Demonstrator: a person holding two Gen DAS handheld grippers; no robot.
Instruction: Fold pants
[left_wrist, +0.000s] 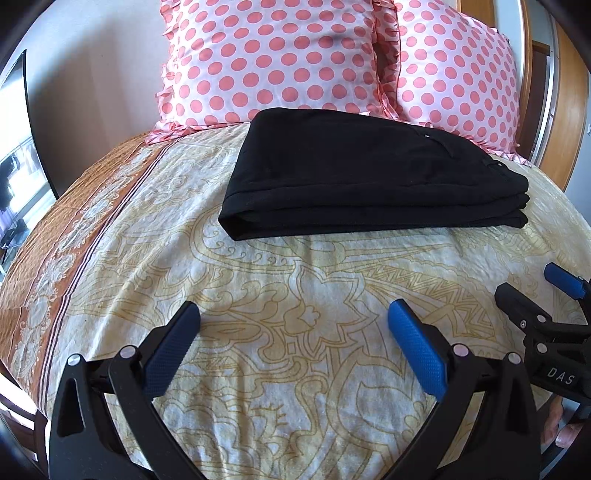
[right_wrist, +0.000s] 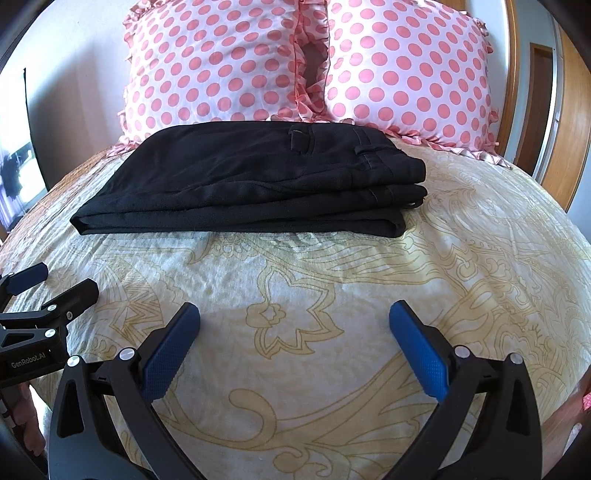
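Black pants (left_wrist: 369, 173) lie folded in a flat stack on the bed, just in front of the pillows; they also show in the right wrist view (right_wrist: 251, 184), waistband to the right. My left gripper (left_wrist: 293, 314) is open and empty, held over the bedsheet well short of the pants. My right gripper (right_wrist: 294, 314) is open and empty too, likewise back from the pants. The right gripper shows at the right edge of the left wrist view (left_wrist: 532, 284), and the left gripper at the left edge of the right wrist view (right_wrist: 59, 280).
Two pink polka-dot pillows (left_wrist: 273, 62) (right_wrist: 406, 70) lean at the head of the bed. A cream patterned bedsheet (left_wrist: 295, 277) with an orange border (left_wrist: 74, 229) covers the bed. A wooden headboard and door (right_wrist: 543, 96) stand at right.
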